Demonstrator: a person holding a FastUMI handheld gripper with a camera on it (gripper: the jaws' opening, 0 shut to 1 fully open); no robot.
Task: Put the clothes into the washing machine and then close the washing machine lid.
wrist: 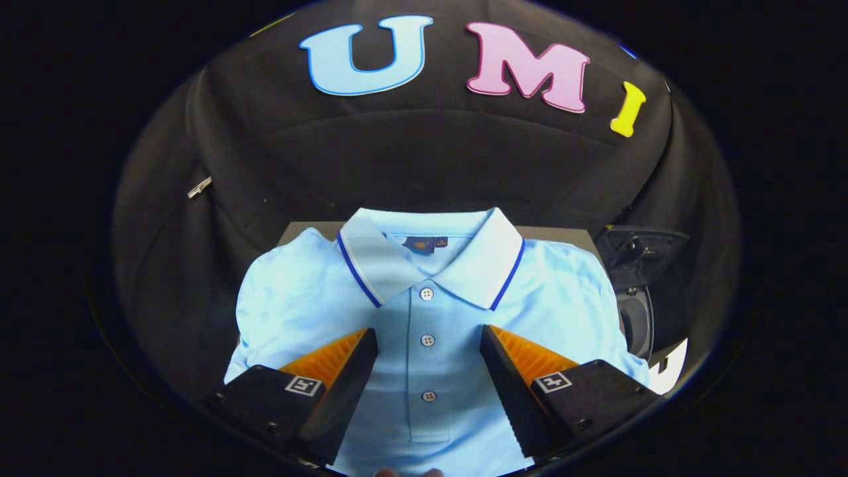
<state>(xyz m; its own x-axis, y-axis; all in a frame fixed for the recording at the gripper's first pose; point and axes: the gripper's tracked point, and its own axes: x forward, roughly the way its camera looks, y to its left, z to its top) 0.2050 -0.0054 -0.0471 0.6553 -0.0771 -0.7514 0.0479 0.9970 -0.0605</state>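
While tongs [428, 348] gape, smooth polo shirt [424, 311] lies flat.

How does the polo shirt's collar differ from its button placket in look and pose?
The gripper is open above the light blue polo shirt. The collar is paler with a dark blue stripe along its edge; the placket is plain light blue. The collar spreads out in two folded flaps; the placket runs straight between the fingers. The placket carries the buttons; the collar has none. Both lie flat and centred.
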